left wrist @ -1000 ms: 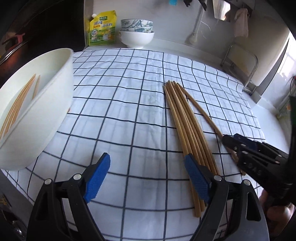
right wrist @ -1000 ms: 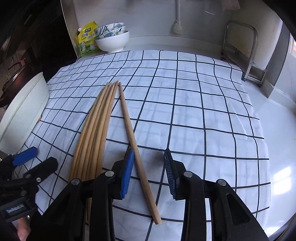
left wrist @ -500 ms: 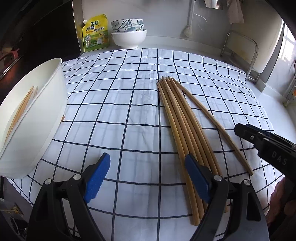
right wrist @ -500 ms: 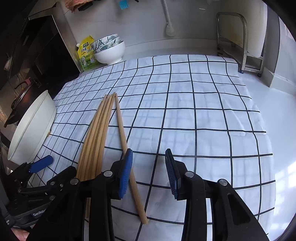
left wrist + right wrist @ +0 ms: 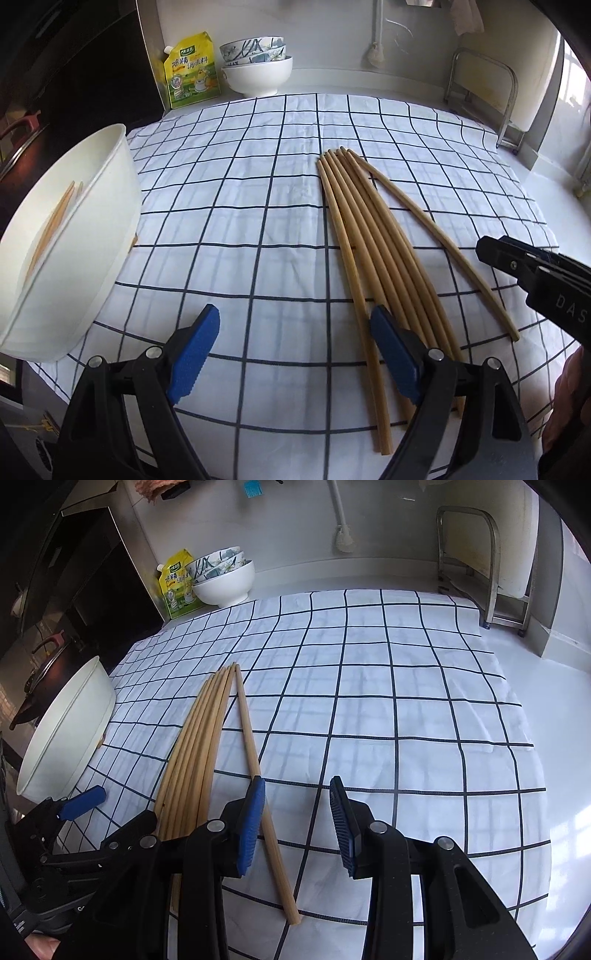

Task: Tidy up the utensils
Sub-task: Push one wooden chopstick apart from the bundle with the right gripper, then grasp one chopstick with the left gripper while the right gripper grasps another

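Several wooden chopsticks (image 5: 373, 236) lie in a bundle on the checked cloth (image 5: 240, 206), with a lone chopstick (image 5: 436, 236) just to their right. A big white bowl (image 5: 74, 258) at the left edge holds a few more. My left gripper (image 5: 295, 347) hangs open and wide over bare cloth, its right finger above the bundle's near ends. The right gripper (image 5: 297, 812) is partly open with nothing gripped. The lone chopstick (image 5: 247, 738) passes under its left finger. The bundle (image 5: 199, 746) and the bowl (image 5: 66, 738) lie further left in that view.
Stacked bowls (image 5: 258, 70) and a yellow pouch (image 5: 190, 74) stand at the back by the wall. A metal rack (image 5: 480, 85) is at the back right. A dark stove with a pan (image 5: 37, 672) lies beyond the bowl. White counter (image 5: 554, 720) shows right of the cloth.
The right gripper's tip, which sat at the lone chopstick, has come away to its right. Both wrist views have tilted a little. The chopsticks and bowl have not moved.
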`<state>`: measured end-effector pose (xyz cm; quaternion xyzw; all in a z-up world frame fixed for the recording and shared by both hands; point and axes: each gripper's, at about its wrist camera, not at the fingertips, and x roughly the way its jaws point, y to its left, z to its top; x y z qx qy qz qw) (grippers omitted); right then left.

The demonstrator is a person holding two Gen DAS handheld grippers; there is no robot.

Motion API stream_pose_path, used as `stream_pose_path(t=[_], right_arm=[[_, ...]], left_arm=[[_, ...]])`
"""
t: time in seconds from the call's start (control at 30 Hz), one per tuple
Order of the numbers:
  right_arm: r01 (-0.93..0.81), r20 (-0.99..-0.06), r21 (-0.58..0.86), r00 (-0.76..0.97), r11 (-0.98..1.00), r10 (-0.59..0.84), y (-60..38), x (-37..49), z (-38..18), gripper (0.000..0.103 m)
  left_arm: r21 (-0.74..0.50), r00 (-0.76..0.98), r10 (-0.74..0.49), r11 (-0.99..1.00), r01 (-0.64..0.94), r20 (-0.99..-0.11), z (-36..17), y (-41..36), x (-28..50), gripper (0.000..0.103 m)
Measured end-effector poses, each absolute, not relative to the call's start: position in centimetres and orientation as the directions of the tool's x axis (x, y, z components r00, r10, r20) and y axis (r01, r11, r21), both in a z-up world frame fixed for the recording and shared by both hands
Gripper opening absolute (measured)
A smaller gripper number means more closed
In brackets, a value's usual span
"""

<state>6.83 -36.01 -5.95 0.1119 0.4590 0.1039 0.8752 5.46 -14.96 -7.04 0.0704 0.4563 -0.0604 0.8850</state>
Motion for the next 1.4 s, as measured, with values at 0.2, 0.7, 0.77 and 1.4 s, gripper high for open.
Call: stream_pose_path(t=[0.2, 0.7, 0.77, 1.4], right_arm=[[-0.096, -0.786, 0.279, 0.549, 0.955, 0.285, -35.5, 6.8, -6.1, 0.037], [-0.142, -0.783, 0.257, 0.549, 0.956, 0.292, -34.6, 6.7, -5.8, 0.038], [-0.152, -0.783, 0.249, 0.550, 0.957, 0.291, -34.4, 6.7, -5.8, 0.038], [-0.179, -0.799, 0.183, 0.546, 0.967, 0.252, -32.6, 7.5, -5.8, 0.040]], left_arm=[[0.083, 0.561, -0.024, 0.983, 0.165, -0.828, -7.5, -14.0, 5.3, 0.083], [0.092, 0.606, -0.023, 0.983, 0.157, -0.795, -6.6, -13.5, 6.5, 0.082], [0.085, 0.613, -0.033, 0.983, 0.162, -0.789, -6.3, -13.4, 6.8, 0.084], [0.068, 0.590, -0.064, 0.978, 0.199, -0.805, -6.1, -11.9, 9.2, 0.091]])
